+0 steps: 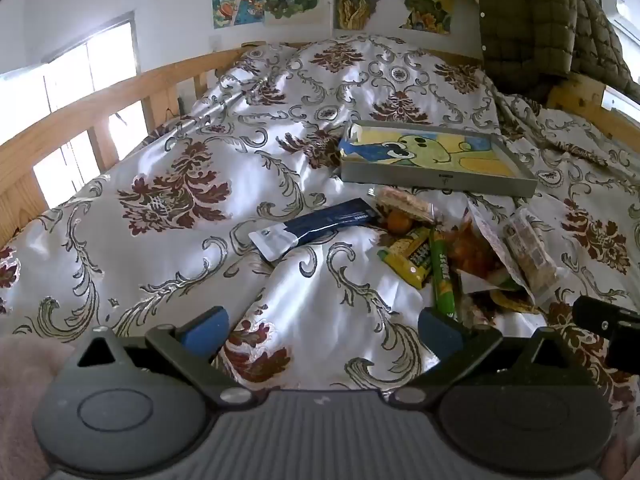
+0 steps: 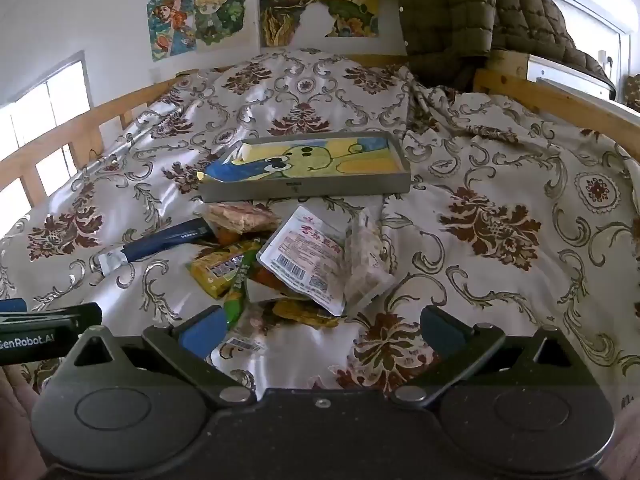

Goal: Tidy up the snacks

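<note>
Both the left gripper point(image 1: 322, 330) and the right gripper point(image 2: 320, 330) are spread wide, holding nothing. The snack pile point(image 2: 296, 264) lies just in front of the tray point(image 2: 304, 194), directly ahead of the right gripper, which looks nearer. The dark blue packet point(image 1: 316, 226) lies apart on the pile's left, its long axis slanting toward the tray.

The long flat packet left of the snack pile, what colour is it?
Dark navy blue packet with one white end, clearest in the left wrist view.
</note>
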Demonstrator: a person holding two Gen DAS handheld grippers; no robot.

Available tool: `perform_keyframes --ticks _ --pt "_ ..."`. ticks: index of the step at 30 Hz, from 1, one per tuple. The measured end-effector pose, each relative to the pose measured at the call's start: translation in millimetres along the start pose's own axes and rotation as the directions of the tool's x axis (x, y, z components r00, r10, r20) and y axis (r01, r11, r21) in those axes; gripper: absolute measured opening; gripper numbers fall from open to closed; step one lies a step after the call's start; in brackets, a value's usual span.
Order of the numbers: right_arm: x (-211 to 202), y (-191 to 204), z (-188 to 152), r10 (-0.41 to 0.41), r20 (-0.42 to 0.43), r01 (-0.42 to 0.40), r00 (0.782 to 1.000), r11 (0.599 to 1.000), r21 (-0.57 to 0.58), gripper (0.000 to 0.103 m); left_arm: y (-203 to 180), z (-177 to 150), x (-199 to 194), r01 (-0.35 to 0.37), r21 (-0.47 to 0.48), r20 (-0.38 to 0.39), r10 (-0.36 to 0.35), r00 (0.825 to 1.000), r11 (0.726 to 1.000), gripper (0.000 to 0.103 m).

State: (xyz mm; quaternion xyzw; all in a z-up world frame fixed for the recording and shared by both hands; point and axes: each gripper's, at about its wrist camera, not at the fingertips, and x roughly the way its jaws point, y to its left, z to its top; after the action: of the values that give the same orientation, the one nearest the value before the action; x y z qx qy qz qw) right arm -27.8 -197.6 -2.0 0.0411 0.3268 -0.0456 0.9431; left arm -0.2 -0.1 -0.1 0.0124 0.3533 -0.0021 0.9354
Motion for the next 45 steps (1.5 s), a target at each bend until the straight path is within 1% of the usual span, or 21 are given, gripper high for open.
perform_keyframes --ticks 45 --pt "2.5 0.0 -0.1 -0.007 -0.011 0.007 1.000 1.000 -0.001 0.102 -0.1 0.1 0.1 -0.002 0.003 -0.008 0.002 1.000 1.000 0.103"
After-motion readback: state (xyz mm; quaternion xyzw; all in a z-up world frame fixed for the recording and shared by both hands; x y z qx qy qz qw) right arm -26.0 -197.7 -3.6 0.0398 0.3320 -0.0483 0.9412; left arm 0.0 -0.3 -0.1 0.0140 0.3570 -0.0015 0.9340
